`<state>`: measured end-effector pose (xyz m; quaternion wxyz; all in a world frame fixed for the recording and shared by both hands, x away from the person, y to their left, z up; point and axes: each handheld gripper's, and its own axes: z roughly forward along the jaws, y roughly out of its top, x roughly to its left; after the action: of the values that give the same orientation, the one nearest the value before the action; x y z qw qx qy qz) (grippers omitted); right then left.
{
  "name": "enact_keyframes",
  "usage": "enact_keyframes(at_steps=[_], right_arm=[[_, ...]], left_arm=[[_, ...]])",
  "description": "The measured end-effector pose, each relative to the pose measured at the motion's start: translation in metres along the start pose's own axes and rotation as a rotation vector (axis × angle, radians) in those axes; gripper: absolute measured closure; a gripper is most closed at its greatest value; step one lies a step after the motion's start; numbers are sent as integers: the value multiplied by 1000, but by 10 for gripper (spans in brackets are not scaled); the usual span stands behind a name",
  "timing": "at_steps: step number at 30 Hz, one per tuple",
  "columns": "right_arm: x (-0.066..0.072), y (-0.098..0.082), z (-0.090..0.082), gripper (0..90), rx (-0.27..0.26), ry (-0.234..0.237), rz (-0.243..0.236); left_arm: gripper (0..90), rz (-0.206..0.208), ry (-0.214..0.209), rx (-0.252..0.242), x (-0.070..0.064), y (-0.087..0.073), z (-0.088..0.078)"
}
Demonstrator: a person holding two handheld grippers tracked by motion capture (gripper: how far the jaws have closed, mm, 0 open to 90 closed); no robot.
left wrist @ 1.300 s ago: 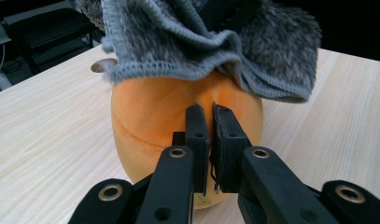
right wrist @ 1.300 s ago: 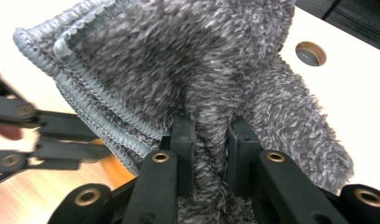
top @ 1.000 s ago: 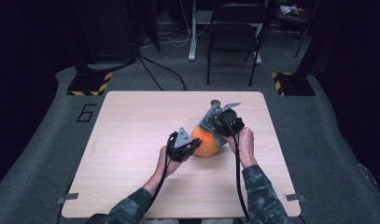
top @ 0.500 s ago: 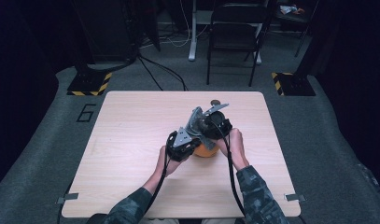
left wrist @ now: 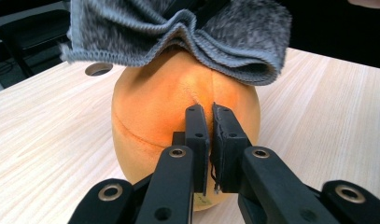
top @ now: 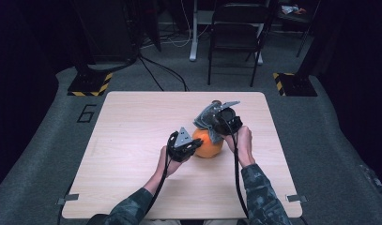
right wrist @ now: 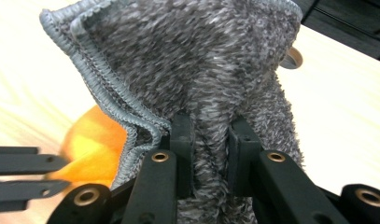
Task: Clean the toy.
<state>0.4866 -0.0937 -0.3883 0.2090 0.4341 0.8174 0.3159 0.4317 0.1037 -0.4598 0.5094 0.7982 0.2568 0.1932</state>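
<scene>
1. The wooden table (top: 132, 154) fills the frame's middle.
2. The orange plush ball (top: 209, 144) sits right of centre on it.
3. The grey cloth (top: 206, 117) drapes over the ball's top.
4. The right gripper (top: 217, 123) pinches the cloth.
5. The left gripper (left wrist: 210, 122), jaws pressed nearly together, pinches the ball's fabric at the centre of its own view.

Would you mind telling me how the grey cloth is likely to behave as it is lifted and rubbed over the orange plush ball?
The grey cloth probably stays floppy: it folds and drapes where the right claw pinches it. Its fuzzy pile suggests it drags rather than slips. The orange plush ball looks round and soft, so it may roll unless the left claw steadies it.
</scene>
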Motion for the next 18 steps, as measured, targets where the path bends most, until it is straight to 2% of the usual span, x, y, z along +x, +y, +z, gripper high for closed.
enact_keyframes(at_steps=[4,10,15,18], right_arm=[[-4,-6,-14,751,-41,24,33],[-14,-17,-38,749,-85,8,47],[-25,-31,-48,745,-79,-26,64],[-34,-44,-49,742,-58,-50,89]], left_arm=[[860,-9,11,-6,2,0,-2],[859,-25,12,1,7,-1,-4],[859,-38,14,7,10,-2,-7],[859,-44,12,5,12,-3,-9]])
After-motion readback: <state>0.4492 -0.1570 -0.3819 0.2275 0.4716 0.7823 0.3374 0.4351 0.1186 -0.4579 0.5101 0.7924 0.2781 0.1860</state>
